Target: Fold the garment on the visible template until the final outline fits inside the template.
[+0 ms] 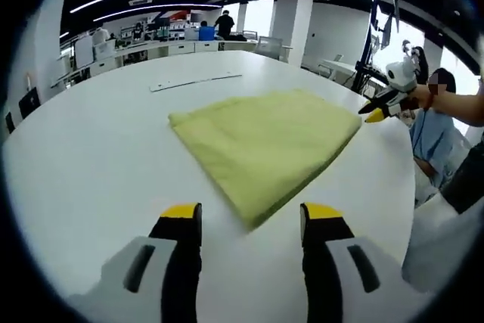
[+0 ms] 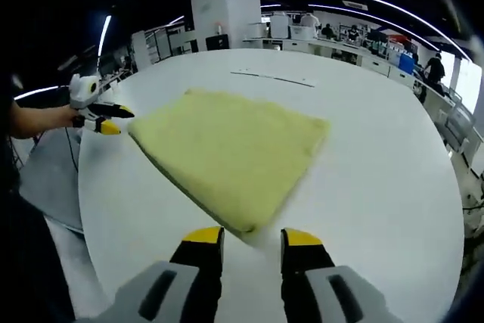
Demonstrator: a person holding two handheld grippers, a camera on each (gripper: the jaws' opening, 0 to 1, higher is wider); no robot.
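While the folded yellow cloth lay flat at 12 o'clock, just past both claws, left claw & right claw gaped wide, holding nothing.

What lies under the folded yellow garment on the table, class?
The yellow garment rests flat on the white table, whose bare top shows all around it. Whatever sits directly beneath, such as a template outline, is covered by the cloth and cannot be seen.

bare table, garment mid-table
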